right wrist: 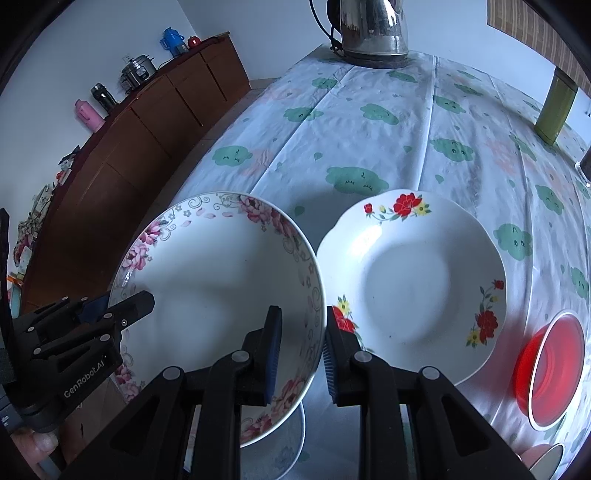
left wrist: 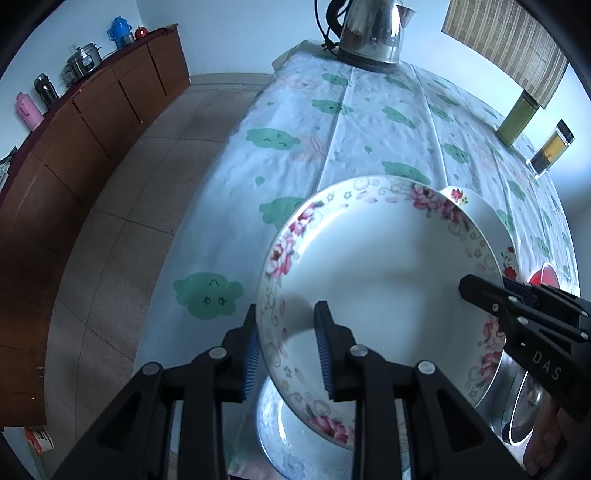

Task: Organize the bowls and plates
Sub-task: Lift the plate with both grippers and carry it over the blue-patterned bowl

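Both grippers hold one pink-flowered plate (left wrist: 373,273) above the table (left wrist: 369,122), and it sits tilted between them. In the left wrist view the left gripper (left wrist: 286,350) grips the plate's rim at about 7 o'clock, one finger under the edge and the other on the white inside, so its jaws are closed on the plate. The right gripper (left wrist: 480,291) reaches in from 3 o'clock and clamps the opposite rim.

In the right wrist view the right gripper (right wrist: 301,354) pinches the same pink-flowered plate (right wrist: 221,280) at its 4 o'clock edge, with the rim between the blue pads. The left gripper (right wrist: 110,310) comes in at 9 o'clock and bites the far rim.

Under the lifted plate, toward 6 o'clock, another pale dish (left wrist: 291,435) with a faint blue pattern rests on the cloth. At 3 o'clock of the held plate lies a red-flowered plate (right wrist: 413,280), flat on the table, its edge just behind the right gripper's outer finger. A red bowl (right wrist: 550,365) stands at 4 o'clock, near that plate. A metal bowl (left wrist: 517,402) shows at 4 o'clock in the left wrist view, partly behind the right gripper. A steel kettle (right wrist: 373,29) stands at 12 o'clock at the far end of the table, and a wooden cabinet (left wrist: 92,122) runs along the wall at 10 o'clock
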Motion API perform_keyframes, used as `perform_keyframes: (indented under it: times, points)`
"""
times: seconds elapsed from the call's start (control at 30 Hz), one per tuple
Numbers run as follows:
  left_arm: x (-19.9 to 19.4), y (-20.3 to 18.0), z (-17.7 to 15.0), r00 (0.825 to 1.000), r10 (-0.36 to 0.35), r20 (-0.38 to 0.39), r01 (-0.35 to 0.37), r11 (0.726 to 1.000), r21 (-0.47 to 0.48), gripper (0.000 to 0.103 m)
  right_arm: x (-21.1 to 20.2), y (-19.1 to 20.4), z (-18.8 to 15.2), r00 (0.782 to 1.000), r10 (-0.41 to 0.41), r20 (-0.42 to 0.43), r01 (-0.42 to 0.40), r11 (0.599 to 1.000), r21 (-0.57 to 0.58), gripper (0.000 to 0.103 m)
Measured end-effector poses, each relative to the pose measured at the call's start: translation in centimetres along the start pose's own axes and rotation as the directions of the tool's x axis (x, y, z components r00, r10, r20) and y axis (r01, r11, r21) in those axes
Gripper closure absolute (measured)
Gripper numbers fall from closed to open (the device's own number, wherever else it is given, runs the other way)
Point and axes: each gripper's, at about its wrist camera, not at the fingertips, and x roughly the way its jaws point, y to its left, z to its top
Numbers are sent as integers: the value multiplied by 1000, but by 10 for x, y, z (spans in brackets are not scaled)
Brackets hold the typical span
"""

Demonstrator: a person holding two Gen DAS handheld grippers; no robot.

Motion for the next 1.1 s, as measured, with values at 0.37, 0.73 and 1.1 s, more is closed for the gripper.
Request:
perform_keyframes:
  times: [0.37,0.73,1.1]
  points:
    - [-6,-7,-18,1000,7,0,-7,1000,3,77,-7,-3,-17,1000,2,0,-2,1000,-8,80]
    - [-13,-10,-30,1000,15,-3,-15,1000,4,77,-12,-3,-32,1000,6,1,-6,1000,-19,80]
    - [-15,-8,-40,1000,28,-7,-28,1000,4,77,-12,0,-45,1000,15,-10,-16,999,-35,80]
